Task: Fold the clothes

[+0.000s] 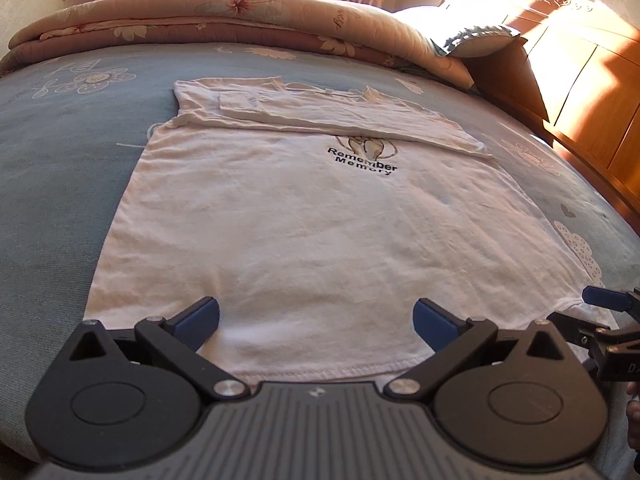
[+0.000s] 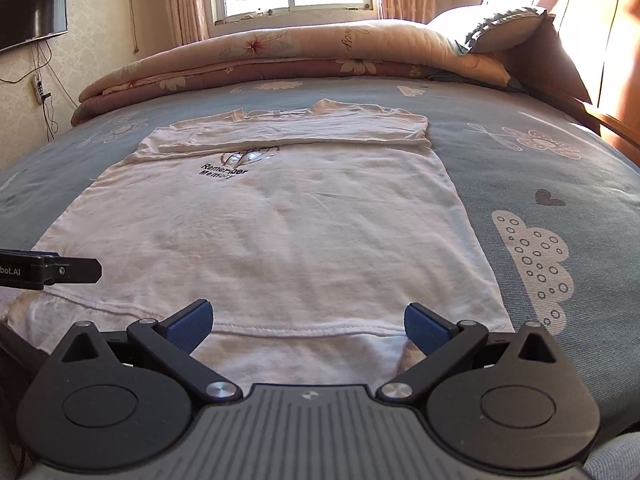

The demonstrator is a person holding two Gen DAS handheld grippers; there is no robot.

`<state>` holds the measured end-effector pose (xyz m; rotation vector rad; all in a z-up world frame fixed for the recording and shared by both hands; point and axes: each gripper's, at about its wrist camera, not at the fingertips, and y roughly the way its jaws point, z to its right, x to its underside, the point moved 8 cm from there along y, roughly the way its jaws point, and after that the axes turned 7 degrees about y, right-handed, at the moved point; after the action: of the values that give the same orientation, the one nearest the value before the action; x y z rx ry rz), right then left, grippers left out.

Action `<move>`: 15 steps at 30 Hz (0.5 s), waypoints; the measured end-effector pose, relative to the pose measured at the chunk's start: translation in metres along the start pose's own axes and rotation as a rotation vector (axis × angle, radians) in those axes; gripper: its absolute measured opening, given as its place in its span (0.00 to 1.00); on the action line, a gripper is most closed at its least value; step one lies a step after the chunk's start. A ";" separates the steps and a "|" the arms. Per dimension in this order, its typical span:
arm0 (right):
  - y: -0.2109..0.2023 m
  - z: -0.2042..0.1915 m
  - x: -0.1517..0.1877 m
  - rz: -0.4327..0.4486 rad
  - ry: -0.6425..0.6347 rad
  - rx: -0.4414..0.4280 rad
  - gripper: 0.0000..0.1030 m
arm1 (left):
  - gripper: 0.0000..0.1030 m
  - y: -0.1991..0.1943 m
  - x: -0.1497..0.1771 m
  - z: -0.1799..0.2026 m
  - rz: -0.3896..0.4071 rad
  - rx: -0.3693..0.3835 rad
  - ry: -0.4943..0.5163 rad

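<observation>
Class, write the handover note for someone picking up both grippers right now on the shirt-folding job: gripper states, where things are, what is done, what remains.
Left gripper: open, empty, hovering at the hem near the shirt's left corner.
Right gripper: open, empty, hovering at the hem towards the right corner.
White T-shirt: lies flat, print up, on the blue bedsheet, hem nearest you.
Done: the sleeves are folded in across the chest, covering the top of the print.
Left: grasp the hem at both corners, fold the bottom up towards the collar, then tidy into a compact stack.
</observation>
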<state>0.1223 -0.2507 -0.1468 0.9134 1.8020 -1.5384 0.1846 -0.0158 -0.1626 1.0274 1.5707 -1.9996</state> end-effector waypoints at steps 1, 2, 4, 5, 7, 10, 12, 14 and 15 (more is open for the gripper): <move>0.000 -0.003 0.000 0.002 -0.016 0.001 1.00 | 0.99 0.001 0.000 -0.001 0.000 -0.002 -0.007; -0.001 -0.006 0.000 0.004 -0.033 0.002 1.00 | 0.99 0.001 -0.001 -0.002 -0.001 -0.004 -0.015; 0.000 -0.012 -0.004 0.002 -0.045 -0.027 1.00 | 0.99 0.002 -0.001 -0.004 -0.002 -0.008 -0.030; 0.002 -0.014 -0.004 -0.008 -0.044 -0.035 1.00 | 0.99 0.003 -0.002 -0.006 -0.002 -0.010 -0.037; 0.010 -0.013 0.003 -0.061 -0.028 -0.033 1.00 | 0.99 0.003 -0.003 -0.007 -0.001 -0.013 -0.044; 0.006 -0.011 0.019 -0.107 -0.013 -0.042 1.00 | 0.99 0.004 -0.001 -0.007 -0.004 -0.011 -0.040; -0.003 -0.014 0.027 -0.102 -0.045 -0.042 1.00 | 0.99 0.004 -0.001 -0.007 -0.001 -0.014 -0.040; -0.008 -0.018 0.031 -0.102 -0.093 -0.022 1.00 | 0.99 0.005 -0.002 -0.006 -0.004 -0.019 -0.040; -0.010 -0.019 0.028 -0.092 -0.093 -0.020 1.00 | 0.99 0.005 -0.003 -0.005 -0.005 -0.020 -0.039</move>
<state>0.0978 -0.2297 -0.1604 0.7462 1.8118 -1.5902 0.1914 -0.0127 -0.1645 0.9716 1.5714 -1.9913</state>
